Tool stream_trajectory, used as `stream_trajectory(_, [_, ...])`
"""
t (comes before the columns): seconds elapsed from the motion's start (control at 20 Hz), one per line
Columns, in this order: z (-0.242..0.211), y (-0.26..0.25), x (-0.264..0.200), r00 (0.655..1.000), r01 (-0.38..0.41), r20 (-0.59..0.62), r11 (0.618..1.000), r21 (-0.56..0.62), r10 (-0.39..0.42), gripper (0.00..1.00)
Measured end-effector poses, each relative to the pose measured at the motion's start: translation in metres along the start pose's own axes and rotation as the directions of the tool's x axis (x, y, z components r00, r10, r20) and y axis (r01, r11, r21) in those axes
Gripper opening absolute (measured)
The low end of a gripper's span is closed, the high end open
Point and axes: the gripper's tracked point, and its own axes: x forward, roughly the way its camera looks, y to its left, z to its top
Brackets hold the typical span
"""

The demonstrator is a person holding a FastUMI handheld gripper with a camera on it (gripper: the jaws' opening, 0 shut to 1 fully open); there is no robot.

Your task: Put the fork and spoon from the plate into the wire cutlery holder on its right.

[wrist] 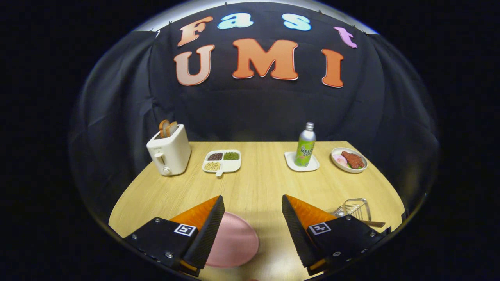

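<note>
pink plate [234, 242] bare — wire holder [354, 208] right

Bottle [305, 146], far side of table: printed label on front, bold lettering in two lines, rest curving out of sight round side. Gripper [253, 197]: fingers spread wide, gripping nothing, each mount carrying square black-and-white marker. Left marker [184, 229] sits behind left finger, right marker [319, 228] behind right finger. Both show coded block pattern inside white border, no letters or digits in them. Toaster [168, 154]: any print on front too small to tell. Other legible text on table things: none.
</note>
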Motion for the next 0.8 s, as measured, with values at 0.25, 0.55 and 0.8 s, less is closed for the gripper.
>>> stream_trajectory(0.25, [-0.039, 0.048, 0.015, 0.993, -0.040, -0.106, 0.999, 0.020, 0.041, 0.89])
stream_trajectory(0.55, [-0.088, 0.075, 0.020, 0.973, -0.031, -0.229, 0.999, 0.006, 0.032, 0.89])
stream_trajectory(0.8, [-0.130, 0.096, 0.024, 0.944, -0.040, -0.328, 0.999, -0.006, 0.035, 0.89])
